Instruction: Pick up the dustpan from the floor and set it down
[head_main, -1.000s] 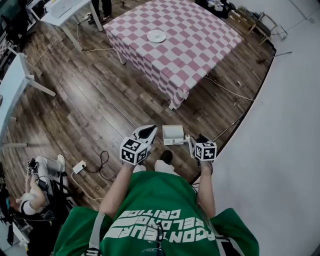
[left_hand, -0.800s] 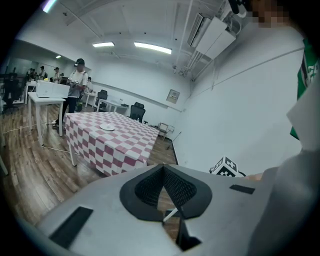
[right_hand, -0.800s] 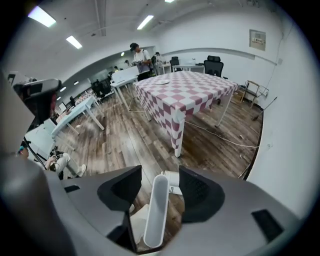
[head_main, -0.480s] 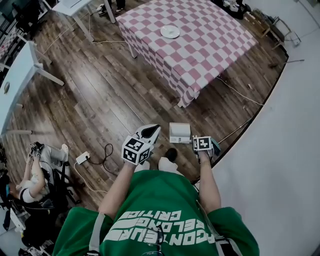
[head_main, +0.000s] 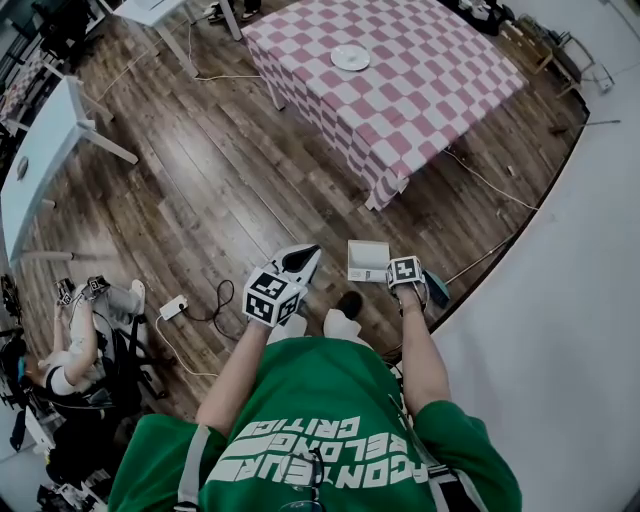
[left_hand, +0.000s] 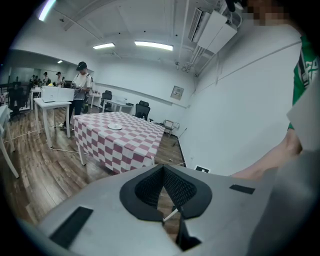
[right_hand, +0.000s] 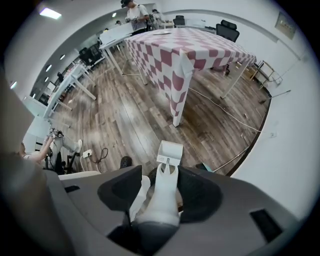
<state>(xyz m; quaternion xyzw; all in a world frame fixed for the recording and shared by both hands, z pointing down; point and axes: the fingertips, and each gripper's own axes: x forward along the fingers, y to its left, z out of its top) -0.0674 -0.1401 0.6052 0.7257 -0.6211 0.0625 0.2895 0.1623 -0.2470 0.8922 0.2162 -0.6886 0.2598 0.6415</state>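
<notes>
A white dustpan (head_main: 367, 260) sits on the wood floor just in front of my feet. In the right gripper view its pan (right_hand: 170, 151) lies flat and its upright white handle (right_hand: 162, 195) rises between the jaws. My right gripper (head_main: 411, 288) points straight down over that handle. Its jaws have just been opening and stand wide, and the pads (right_hand: 120, 192) do not press on the handle. My left gripper (head_main: 299, 259) is held up to the left, its tips together with nothing between them (left_hand: 161, 169).
A table with a pink-and-white checked cloth (head_main: 400, 90) carries a white plate (head_main: 350, 57) ahead. A power strip with a cable (head_main: 173, 306) and a seated person (head_main: 70, 350) are at the left. The white wall (head_main: 560, 300) runs close on the right.
My right gripper has sunk toward the floor next to the dustpan and turned to point downward. The left gripper has stayed about where it was. The dustpan has not shifted on the floor.
</notes>
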